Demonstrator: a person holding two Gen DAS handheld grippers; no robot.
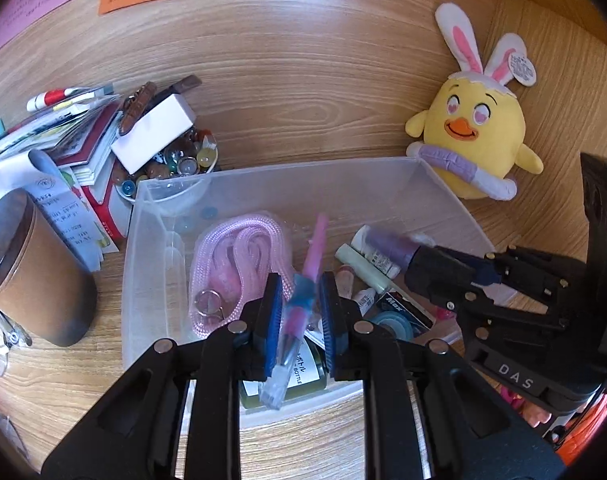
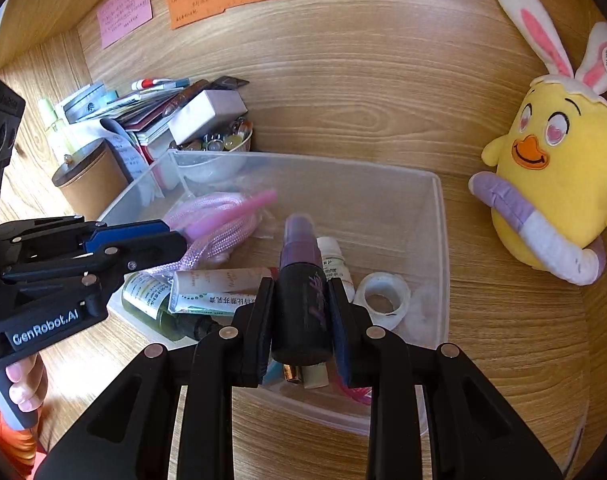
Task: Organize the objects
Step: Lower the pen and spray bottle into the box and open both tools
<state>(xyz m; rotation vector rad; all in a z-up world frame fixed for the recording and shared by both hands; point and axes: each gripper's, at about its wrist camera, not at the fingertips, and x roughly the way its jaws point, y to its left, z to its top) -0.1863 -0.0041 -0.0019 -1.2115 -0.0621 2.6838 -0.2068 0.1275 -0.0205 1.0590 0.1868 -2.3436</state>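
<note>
A clear plastic bin point(image 1: 263, 176) point(image 2: 439, 216) sits on the wooden desk, holding a pink cord point(image 1: 231, 256) point(image 2: 215, 216), tubes, small bottles and tape rolls. My left gripper point(image 1: 301, 300) is shut on a pink and blue pen point(image 1: 299, 304), held above the bin; it also shows in the right wrist view point(image 2: 175, 240) with the pen point(image 2: 239, 210) sticking out. My right gripper point(image 2: 301, 308) is shut on a dark purple spray bottle point(image 2: 301, 280) above the bin's right half; it shows in the left wrist view point(image 1: 415, 260) with the bottle point(image 1: 387, 242).
A yellow chick plush point(image 1: 475, 136) point(image 2: 559, 184) leans on the wall right of the bin. Left of the bin stand a brown lidded cup point(image 1: 35, 272) point(image 2: 91, 180), a pile of booklets point(image 1: 71, 136), a white box point(image 1: 155, 132) and a bowl of marbles point(image 1: 183, 164).
</note>
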